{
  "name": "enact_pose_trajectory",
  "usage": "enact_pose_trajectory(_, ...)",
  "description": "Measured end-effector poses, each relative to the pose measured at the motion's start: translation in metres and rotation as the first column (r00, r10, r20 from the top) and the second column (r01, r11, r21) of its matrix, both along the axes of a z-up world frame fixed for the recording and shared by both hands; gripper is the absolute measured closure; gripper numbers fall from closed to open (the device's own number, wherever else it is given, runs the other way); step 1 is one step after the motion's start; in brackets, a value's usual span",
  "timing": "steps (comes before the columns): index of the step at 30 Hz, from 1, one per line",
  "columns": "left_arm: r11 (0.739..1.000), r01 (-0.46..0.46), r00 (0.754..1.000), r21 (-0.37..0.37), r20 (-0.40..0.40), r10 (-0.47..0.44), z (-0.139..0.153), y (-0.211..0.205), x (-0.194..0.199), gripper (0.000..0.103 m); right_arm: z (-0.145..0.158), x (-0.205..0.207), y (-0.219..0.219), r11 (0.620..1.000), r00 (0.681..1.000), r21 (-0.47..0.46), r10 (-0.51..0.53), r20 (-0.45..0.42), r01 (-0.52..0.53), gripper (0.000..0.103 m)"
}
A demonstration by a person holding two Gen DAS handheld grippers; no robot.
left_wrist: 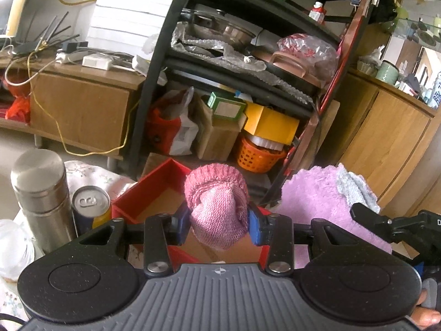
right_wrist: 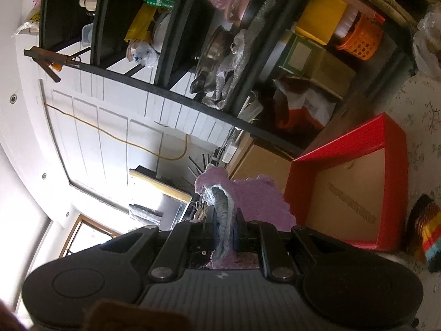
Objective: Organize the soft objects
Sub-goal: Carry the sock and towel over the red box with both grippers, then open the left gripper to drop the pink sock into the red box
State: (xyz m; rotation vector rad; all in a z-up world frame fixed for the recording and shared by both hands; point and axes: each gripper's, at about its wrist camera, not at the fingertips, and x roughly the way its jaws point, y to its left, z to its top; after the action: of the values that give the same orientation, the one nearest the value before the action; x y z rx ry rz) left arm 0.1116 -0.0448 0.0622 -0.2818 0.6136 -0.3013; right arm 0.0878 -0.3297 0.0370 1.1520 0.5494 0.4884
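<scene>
My left gripper [left_wrist: 219, 224] is shut on a pink knitted bundle [left_wrist: 217, 207], held above the red box [left_wrist: 154, 186] with a brown cardboard floor. To its right hangs a lilac fluffy cloth [left_wrist: 317, 198] with a grey edge, gripped by the other tool. In the right wrist view my right gripper [right_wrist: 223, 233] is shut on that lilac and grey cloth [right_wrist: 256, 201], lifted in the air, and this view is rolled onto its side. The red box [right_wrist: 344, 140] lies to the right of it on the flowered tablecloth [right_wrist: 421, 127].
A steel flask [left_wrist: 41, 193] and a drink can [left_wrist: 91, 205] stand left of the box. A striped knitted item [right_wrist: 427, 234] lies on the cloth beside the box. Behind stand a black shelf rack [left_wrist: 162, 55] full of pots, bags and an orange basket [left_wrist: 256, 157], and wooden cabinets [left_wrist: 386, 143].
</scene>
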Motion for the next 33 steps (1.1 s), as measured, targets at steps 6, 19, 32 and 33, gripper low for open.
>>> enact_pose_trajectory(6,1.0,-0.004,1.0,0.015,0.003,0.004,-0.001,0.0,0.016,0.06,-0.006,0.014,0.001,1.0,1.0,-0.01,-0.002,-0.016,0.002,0.103)
enact_pose_trajectory(19,0.999,-0.008,1.0,0.04,-0.027,0.009,-0.018,-0.007,0.054,0.059,-0.015,0.038,0.001,0.999,0.999,-0.052,-0.013,-0.042,0.011,0.103)
enact_pose_trajectory(32,0.996,-0.013,0.996,0.084,-0.081,0.02,-0.05,-0.011,0.079,0.038,-0.047,0.07,0.009,0.993,0.99,-0.122,-0.021,-0.139,0.004,0.103)
enact_pose_trajectory(33,0.996,-0.017,0.997,0.086,-0.073,0.023,-0.049,-0.01,0.078,0.034,-0.049,0.069,0.01,0.992,0.989,-0.125,-0.022,-0.147,0.004,0.103)
